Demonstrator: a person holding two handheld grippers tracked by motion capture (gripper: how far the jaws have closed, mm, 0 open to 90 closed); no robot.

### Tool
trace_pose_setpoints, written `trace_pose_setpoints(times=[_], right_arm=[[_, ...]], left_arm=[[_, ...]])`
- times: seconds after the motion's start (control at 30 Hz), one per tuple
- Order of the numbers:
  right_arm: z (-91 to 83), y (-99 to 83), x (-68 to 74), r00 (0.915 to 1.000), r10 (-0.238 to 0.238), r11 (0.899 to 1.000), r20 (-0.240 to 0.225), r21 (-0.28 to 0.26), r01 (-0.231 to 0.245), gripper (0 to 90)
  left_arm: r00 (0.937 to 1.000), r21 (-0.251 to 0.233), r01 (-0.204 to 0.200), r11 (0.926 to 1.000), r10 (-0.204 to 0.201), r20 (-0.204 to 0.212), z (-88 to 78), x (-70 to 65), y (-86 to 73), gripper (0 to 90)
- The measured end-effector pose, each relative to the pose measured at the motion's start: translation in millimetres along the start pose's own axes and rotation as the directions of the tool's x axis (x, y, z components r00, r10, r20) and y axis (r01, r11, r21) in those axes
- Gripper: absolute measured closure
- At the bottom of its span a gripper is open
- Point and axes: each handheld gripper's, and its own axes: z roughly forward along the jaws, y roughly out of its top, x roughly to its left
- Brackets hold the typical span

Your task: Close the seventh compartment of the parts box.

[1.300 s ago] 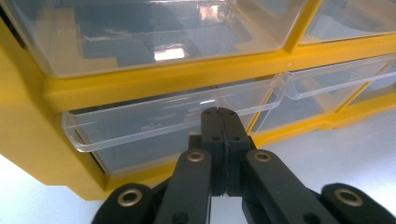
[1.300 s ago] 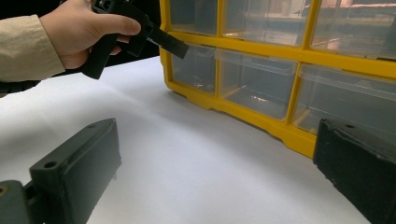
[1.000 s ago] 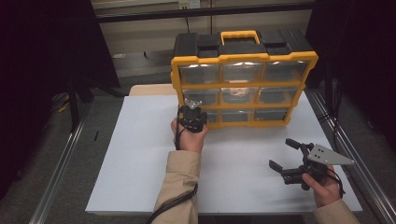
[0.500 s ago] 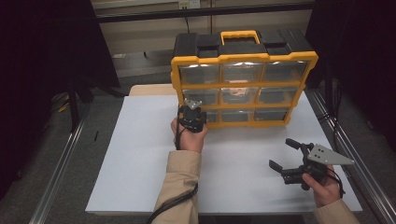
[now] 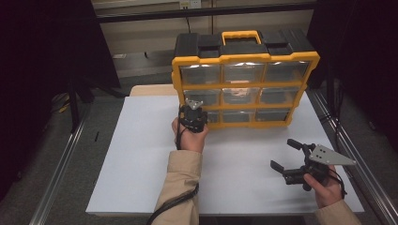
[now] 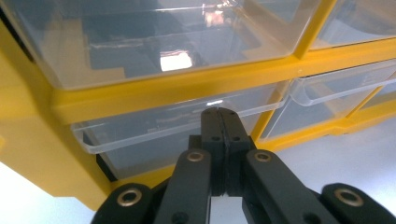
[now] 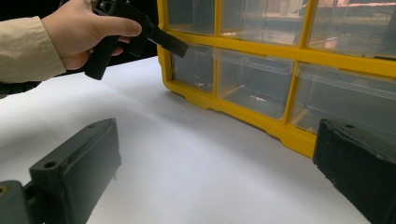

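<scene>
Nearest the person, the right gripper (image 5: 285, 159) rests low over the white table (image 5: 141, 154), well in front of the yellow drawer cabinet (image 5: 244, 58) and off toward its right end. Its two black jaws stand wide apart with nothing between them, the gap facing the cabinet's bottom row. Farther on, the left gripper (image 5: 193, 108) is held up against the cabinet's front at its left column. Its jaws are pressed together, tips meeting at the top lip of the bottom-left clear drawer (image 6: 154, 135), just under the yellow rail above it; whether anything is pinched between them cannot be told. The left hand (image 5: 190, 136) grasps that gripper from behind. The cabinet stands upright on the table's far part, carry handle (image 5: 241, 35) on top.
</scene>
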Motion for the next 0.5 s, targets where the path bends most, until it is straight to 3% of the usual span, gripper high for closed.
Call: trace_pose_setpoints(times=[0.17, 0.3, 0.47, 0.5], right_arm=[[-2.0, -0.3, 0.7, 1.0, 0.002, 1.0, 0.001, -0.002, -0.002, 0.5], [-3.6, -0.4, 0.8, 1.0, -0.001, 1.0, 0.005, 0.001, 0.001, 0.5], [-3.1, -0.6, 1.1, 1.0, -0.001, 1.0, 0.004, 0.0, 0.001, 0.5], [-3.1, -0.7, 1.1, 1.0, -0.001, 1.0, 0.002, 0.004, 0.001, 0.5]], left_arm=[[1.0, -0.006, -0.004, 1.0, 0.004, 0.008, 0.4, -0.6, 0.2, 89.6], [0.9997, -0.018, -0.003, 0.9998, 0.004, 0.026, -0.8, -0.4, -0.7, 83.2], [0.9968, -0.05, 0.038, 0.998, -0.034, 0.072, -6.2, 0.7, -1.7, 73.8], [0.9974, -0.054, 0.031, 0.9981, -0.028, 0.066, -8.2, 0.7, -1.6, 71.7]])
